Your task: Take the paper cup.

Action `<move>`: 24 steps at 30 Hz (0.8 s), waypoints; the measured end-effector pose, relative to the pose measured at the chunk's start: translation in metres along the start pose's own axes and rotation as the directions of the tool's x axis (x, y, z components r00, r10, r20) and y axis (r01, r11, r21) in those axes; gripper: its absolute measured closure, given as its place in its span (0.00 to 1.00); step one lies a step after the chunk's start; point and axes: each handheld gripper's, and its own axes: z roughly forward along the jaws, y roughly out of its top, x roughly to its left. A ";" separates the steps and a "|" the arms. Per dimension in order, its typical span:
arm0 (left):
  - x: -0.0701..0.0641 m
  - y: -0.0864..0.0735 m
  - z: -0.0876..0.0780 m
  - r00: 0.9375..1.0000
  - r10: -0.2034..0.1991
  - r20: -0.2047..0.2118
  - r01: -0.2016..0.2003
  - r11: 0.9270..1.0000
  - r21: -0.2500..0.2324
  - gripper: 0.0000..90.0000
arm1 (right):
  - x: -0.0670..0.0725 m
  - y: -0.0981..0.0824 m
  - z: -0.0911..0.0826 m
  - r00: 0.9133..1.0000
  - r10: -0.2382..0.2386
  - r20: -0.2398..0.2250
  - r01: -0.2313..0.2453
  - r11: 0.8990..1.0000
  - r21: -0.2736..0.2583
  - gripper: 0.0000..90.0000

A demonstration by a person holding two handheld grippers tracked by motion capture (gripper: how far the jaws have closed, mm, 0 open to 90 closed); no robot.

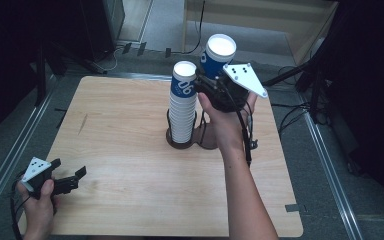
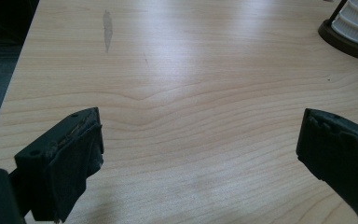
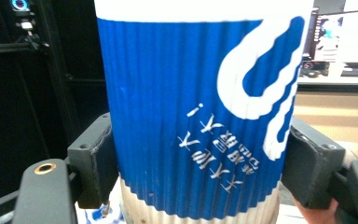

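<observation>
One cup (image 1: 219, 56) pulled off stack (image 1: 183, 102), held upside down in air just right of stack top, clear of it. Right hand-held gripper (image 1: 211, 80) pinching cup at ribbed blue wall (image 3: 191, 116), pads on both sides. Left hand-held gripper (image 1: 70, 181) spread, idle, low over counter (image 1: 130, 150) near left front corner. Stack standing in dark holder (image 1: 182, 140). Likely left: setting cup down, taking further cups.

A tall stack of white-and-blue paper cups (image 1: 183, 105) stands in a dark round holder (image 1: 177, 141) on the wooden tabletop (image 1: 130, 165), toward its far side. Just right of the stack's top, a single blue-and-white ribbed paper cup (image 1: 218, 56) sits raised in the right claw (image 1: 205, 82). The left claw (image 1: 70, 175) hovers at the near left corner, well apart.
</observation>
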 end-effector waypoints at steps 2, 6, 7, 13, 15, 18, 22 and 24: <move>0.000 0.000 0.000 1.000 0.000 0.000 0.000 1.000 0.000 0.02 | -0.005 -0.002 -0.005 1.000 0.002 0.010 -0.002 1.000 -0.002 0.25; 0.000 0.000 0.000 1.000 -0.002 0.000 0.002 1.000 0.000 0.02 | -0.014 -0.007 -0.014 1.000 0.003 0.029 -0.003 1.000 -0.001 0.26; 0.000 0.000 0.000 1.000 0.000 -0.001 0.000 1.000 0.000 0.02 | -0.016 -0.008 -0.015 0.999 0.006 0.033 -0.006 1.000 0.000 0.26; 0.000 0.000 0.000 1.000 0.002 0.007 -0.002 1.000 0.002 0.02 | -0.030 -0.025 -0.030 0.998 0.007 0.057 -0.008 1.000 0.018 0.26; -0.001 0.000 0.000 1.000 0.004 0.011 -0.004 1.000 0.006 0.02 | -0.034 -0.031 -0.035 0.998 0.009 0.063 -0.011 1.000 0.027 0.26; 0.000 0.000 0.000 1.000 0.004 0.012 -0.004 1.000 0.004 0.02 | -0.042 -0.045 -0.042 0.997 0.018 0.071 -0.021 0.999 0.041 0.26; -0.001 0.000 0.000 1.000 0.004 0.011 -0.004 1.000 0.006 0.02 | -0.045 -0.056 -0.046 0.997 0.015 0.078 -0.019 0.998 0.057 0.26; -0.001 0.000 0.000 1.000 0.004 0.010 -0.005 1.000 0.006 0.02 | -0.048 -0.063 -0.050 0.996 0.013 0.083 -0.019 0.998 0.067 0.26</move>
